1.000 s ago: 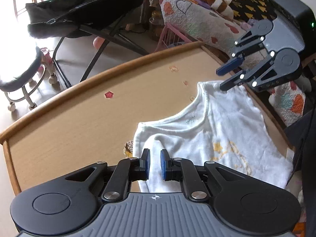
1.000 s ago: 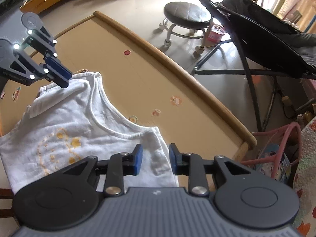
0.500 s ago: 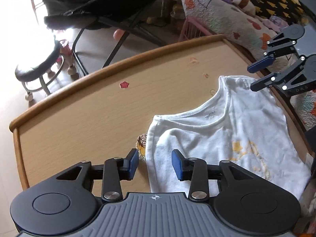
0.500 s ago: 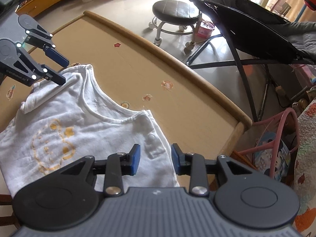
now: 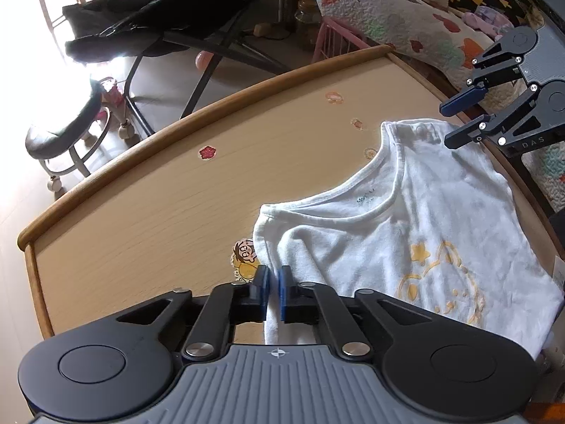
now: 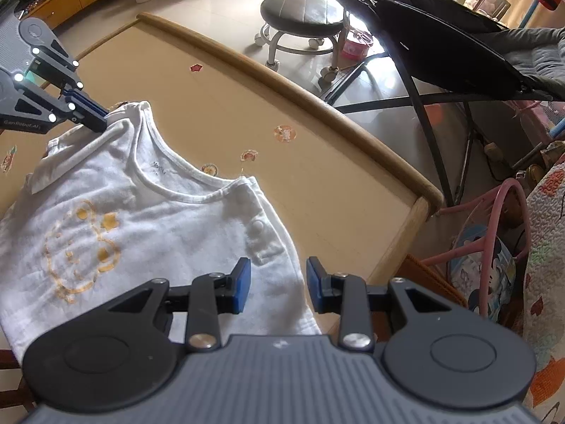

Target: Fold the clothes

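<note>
Limp, light white tank top (image 5: 406,219): left gripper (image 5: 272,291) pinches its 9 o'clock shoulder; right gripper (image 6: 278,284) gapes over the 3 o'clock shoulder.

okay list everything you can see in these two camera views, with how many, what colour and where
shirt: one, white with yellow print, flat on the table's near side
table: one, light wood with a raised rim
stickers: several, red and orange, on the tabletop
stool: one, black seat, on the floor beyond the table
folding chair: one, black, beside the stool
quilt: one, patterned, past the table's end
left gripper: black with blue pads, shut on the shirt's shoulder
right gripper: black with blue pads, open over the other shoulder
</note>
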`<action>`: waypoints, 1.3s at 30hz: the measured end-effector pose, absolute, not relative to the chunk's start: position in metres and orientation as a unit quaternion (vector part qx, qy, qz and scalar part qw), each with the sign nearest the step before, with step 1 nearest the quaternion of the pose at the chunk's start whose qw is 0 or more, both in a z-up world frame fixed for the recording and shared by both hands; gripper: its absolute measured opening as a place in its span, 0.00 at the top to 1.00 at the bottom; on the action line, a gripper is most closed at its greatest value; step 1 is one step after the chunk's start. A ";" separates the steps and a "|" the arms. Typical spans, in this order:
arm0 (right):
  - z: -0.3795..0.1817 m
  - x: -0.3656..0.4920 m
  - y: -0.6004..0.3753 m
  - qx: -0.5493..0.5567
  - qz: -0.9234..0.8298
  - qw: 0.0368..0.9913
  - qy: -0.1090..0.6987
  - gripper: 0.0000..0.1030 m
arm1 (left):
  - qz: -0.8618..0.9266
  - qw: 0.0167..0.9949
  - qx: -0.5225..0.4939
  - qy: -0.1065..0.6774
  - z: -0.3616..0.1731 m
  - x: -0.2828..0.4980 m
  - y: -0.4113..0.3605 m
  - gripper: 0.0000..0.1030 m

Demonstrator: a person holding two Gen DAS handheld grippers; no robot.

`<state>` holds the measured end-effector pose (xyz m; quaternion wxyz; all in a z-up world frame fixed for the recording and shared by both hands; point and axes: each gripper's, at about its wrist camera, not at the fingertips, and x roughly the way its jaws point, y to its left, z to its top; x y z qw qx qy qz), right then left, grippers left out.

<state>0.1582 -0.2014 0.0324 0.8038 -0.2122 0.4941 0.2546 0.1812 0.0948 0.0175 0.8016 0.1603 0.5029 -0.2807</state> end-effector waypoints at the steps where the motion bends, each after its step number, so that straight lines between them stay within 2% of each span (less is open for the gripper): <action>1: 0.032 0.158 -0.202 -0.212 0.255 0.803 0.494 0.67 | -0.282 0.801 0.158 0.503 0.018 0.182 0.096 0.97; 19: 0.028 0.162 -0.203 -0.224 0.260 0.797 0.497 0.68 | -0.279 0.800 0.177 0.500 0.031 0.209 0.107 0.98; 23: 0.028 0.165 -0.198 -0.226 0.268 0.793 0.498 0.79 | -0.275 0.798 0.185 0.503 0.027 0.213 0.103 0.98; 25: 0.028 0.166 -0.194 -0.232 0.272 0.792 0.495 0.90 | -0.274 0.798 0.192 0.502 0.025 0.213 0.101 0.98; 28: 0.027 0.170 -0.191 -0.238 0.268 0.794 0.490 0.93 | -0.271 0.798 0.193 0.502 0.022 0.214 0.101 0.98; 39: 0.025 0.195 -0.182 -0.254 0.234 0.813 0.468 0.93 | -0.239 0.819 0.187 0.487 0.021 0.242 0.105 0.98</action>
